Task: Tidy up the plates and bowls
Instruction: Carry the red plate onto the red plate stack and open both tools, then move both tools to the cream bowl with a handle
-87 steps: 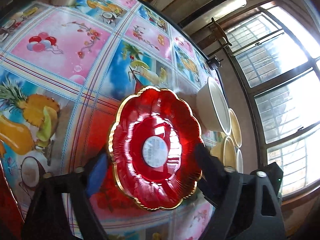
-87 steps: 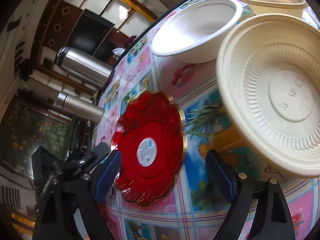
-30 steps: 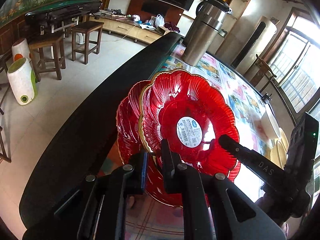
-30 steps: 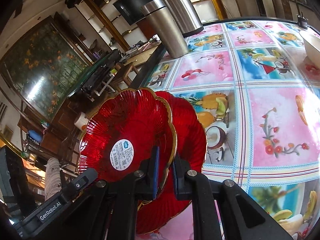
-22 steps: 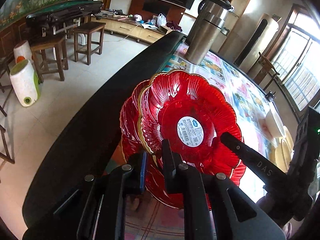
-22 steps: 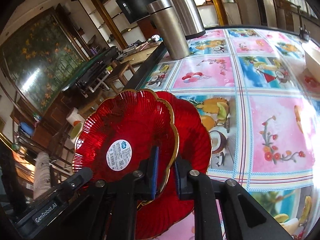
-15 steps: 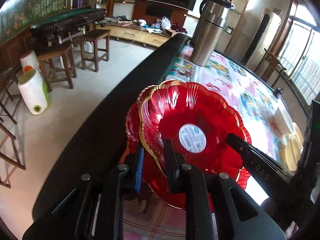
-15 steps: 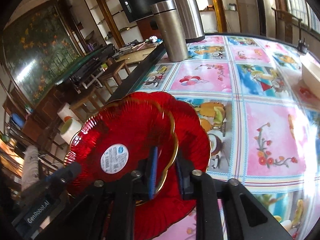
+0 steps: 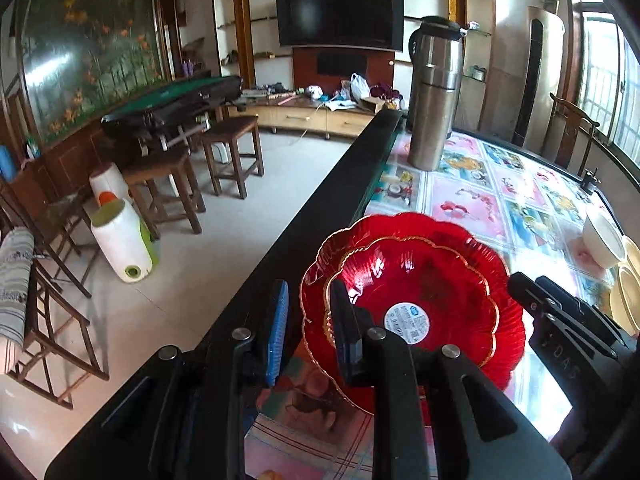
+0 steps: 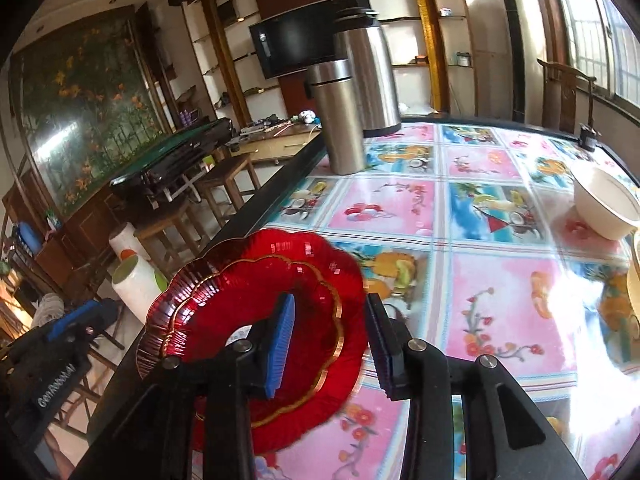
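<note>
Both grippers stand with their jaws apart and hold nothing: our left gripper [image 9: 310, 332] straddles the near rim of the smaller red plate [image 9: 420, 296], and our right gripper [image 10: 328, 344] flanks the opposite edge. That gold-rimmed plate lies nested in the larger red plate [image 10: 320, 256] at the bench [image 10: 500, 308] edge, so we judge the plate-stacking step done. Next we need to lift clear without nudging the stack, then cross to the cream bowl [image 10: 604, 208] and the paler dishes [image 9: 628, 292] far along the bench.
</note>
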Demonstrator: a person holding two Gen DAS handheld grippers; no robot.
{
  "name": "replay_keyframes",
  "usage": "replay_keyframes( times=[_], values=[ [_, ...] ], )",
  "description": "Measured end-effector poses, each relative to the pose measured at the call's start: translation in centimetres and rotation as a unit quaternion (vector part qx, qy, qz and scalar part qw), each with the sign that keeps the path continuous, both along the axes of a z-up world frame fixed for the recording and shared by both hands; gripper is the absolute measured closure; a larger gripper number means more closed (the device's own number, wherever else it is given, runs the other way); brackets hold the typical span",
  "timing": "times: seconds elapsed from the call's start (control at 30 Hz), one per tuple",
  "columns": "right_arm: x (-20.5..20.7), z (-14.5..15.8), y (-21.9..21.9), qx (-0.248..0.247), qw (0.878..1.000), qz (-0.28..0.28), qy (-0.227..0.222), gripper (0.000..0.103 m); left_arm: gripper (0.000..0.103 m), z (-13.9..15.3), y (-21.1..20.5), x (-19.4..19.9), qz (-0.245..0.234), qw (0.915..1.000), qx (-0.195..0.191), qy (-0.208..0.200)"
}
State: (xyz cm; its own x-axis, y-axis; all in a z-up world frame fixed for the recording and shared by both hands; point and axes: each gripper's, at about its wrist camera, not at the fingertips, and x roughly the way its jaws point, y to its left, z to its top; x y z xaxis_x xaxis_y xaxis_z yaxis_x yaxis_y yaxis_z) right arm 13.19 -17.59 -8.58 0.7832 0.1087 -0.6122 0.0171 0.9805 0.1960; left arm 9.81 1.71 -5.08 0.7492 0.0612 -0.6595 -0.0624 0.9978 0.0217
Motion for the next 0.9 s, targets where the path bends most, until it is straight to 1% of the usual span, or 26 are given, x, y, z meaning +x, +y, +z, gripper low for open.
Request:
replay_keyframes(
  times=[0.1, 0.13, 0.17, 0.2, 0.23, 0.27, 0.3, 0.33, 0.37, 0.4, 0.43, 0.47, 0.5, 0.53, 0.57, 0.6, 0.63, 0.67, 0.7, 0.77, 0.8, 0.83, 0.9],
  values=[
    [-0.9, 0.4, -1.7, 0.005, 1.000, -0.015, -0.004, 0.065, 0.084, 0.7, -0.7, -0.6, -0.009, 0.9999, 0.002, -0.009],
    [-1.2, 0.6, -2.4, 0.006, 1.000, -0.020, -0.006, 0.065, 0.080, 1.0, -1.1, -0.8, -0.014, 0.9998, 0.001, -0.012],
    [-1.7, 0.9, -3.3, 0.007, 1.000, -0.026, -0.010, 0.065, 0.070, 1.2, -1.4, -1.0, -0.018, 0.9997, -0.001, -0.014],
    [-2.2, 1.1, -4.2, 0.007, 0.999, -0.032, -0.014, 0.065, 0.065, 1.5, -2.0, -1.2, -0.025, 0.9995, -0.003, -0.018],
    [-2.9, 1.4, -5.4, 0.006, 0.999, -0.040, -0.020, 0.064, 0.054, 1.7, -2.6, -1.4, -0.032, 0.9992, -0.005, -0.022],
    [-3.6, 1.6, -6.7, 0.004, 0.999, -0.047, -0.026, 0.060, 0.048, 2.0, -3.3, -1.7, -0.042, 0.9988, -0.006, -0.025],
    [-4.2, 1.8, -7.6, 0.003, 0.998, -0.054, -0.031, 0.056, 0.046, 2.2, -3.9, -1.9, -0.052, 0.9982, -0.008, -0.027],
    [-5.2, 2.1, -8.9, 0.002, 0.997, -0.065, -0.039, 0.055, 0.043, 2.4, -4.9, -2.1, -0.069, 0.9972, -0.013, -0.027],
    [-6.2, 2.2, -10.4, 0.004, 0.996, -0.077, -0.048, 0.052, 0.038, 2.5, -6.0, -2.3, -0.089, 0.9955, -0.024, -0.022],
    [-7.2, 2.4, -12.1, 0.006, 0.994, -0.089, -0.058, 0.049, 0.036, 2.7, -7.0, -2.3, -0.111, 0.9930, -0.038, -0.015],
    [-8.1, 2.6, -13.6, 0.007, 0.993, -0.102, -0.067, 0.047, 0.031, 2.6, -8.1, -2.4, -0.132, 0.9899, -0.052, -0.007],
    [-9.2, 2.7, -15.2, 0.003, 0.990, -0.118, -0.078, 0.043, 0.026, 2.4, -9.1, -2.3, -0.156, 0.9853, -0.069, 0.004],
    [-10.3, 2.8, -16.7, -0.003, 0.987, -0.136, -0.090, 0.038, 0.025, 2.0, -10.7, -2.2, -0.189, 0.9768, -0.096, 0.026],
    [-11.4, 2.8, -18.1, -0.009, 0.983, -0.153, -0.102, 0.035, 0.025, 1.4, -12.0, -2.1, -0.211, 0.9697, -0.114, 0.045],
    [-12.6, 2.7, -19.6, -0.016, 0.979, -0.171, -0.114, 0.031, 0.025, 0.6, -13.7, -1.9, -0.235, 0.9604, -0.131, 0.072],
    [-13.5, 2.6, -21.0, -0.021, 0.975, -0.187, -0.120, 0.029, 0.025, 0.0, -14.9, -1.7, -0.250, 0.9537, -0.140, 0.090],
    [-14.3, 2.4, -22.2, -0.027, 0.971, -0.203, -0.122, 0.028, 0.025, -1.1, -16.7, -1.6, -0.269, 0.9441, -0.150, 0.118],
    [-15.0, 2.1, -23.4, -0.031, 0.968, -0.219, -0.118, 0.027, 0.025, -2.0, -18.1, -1.6, -0.278, 0.9384, -0.150, 0.139],
    [-15.5, 1.8, -24.5, -0.033, 0.966, -0.230, -0.111, 0.027, 0.025, -3.0, -20.0, -1.6, -0.291, 0.9309, -0.149, 0.163],
    [-16.0, 1.1, -26.5, -0.027, 0.965, -0.244, -0.094, 0.027, 0.025, -3.9, -22.5, -1.7, -0.310, 0.9193, -0.155, 0.186],
    [-16.2, 1.0, -27.2, -0.024, 0.964, -0.249, -0.088, 0.027, 0.025, -4.0, -23.6, -1.5, -0.318, 0.9152, -0.158, 0.191],
    [-16.1, 0.8, -27.9, -0.021, 0.963, -0.256, -0.082, 0.027, 0.026, -3.9, -24.9, -1.2, -0.323, 0.9133, -0.157, 0.192],
    [-15.7, 0.5, -29.4, -0.008, 0.961, -0.267, -0.067, 0.027, 0.026, -3.3, -26.8, -0.6, -0.327, 0.9138, -0.151, 0.187]
  ],
)
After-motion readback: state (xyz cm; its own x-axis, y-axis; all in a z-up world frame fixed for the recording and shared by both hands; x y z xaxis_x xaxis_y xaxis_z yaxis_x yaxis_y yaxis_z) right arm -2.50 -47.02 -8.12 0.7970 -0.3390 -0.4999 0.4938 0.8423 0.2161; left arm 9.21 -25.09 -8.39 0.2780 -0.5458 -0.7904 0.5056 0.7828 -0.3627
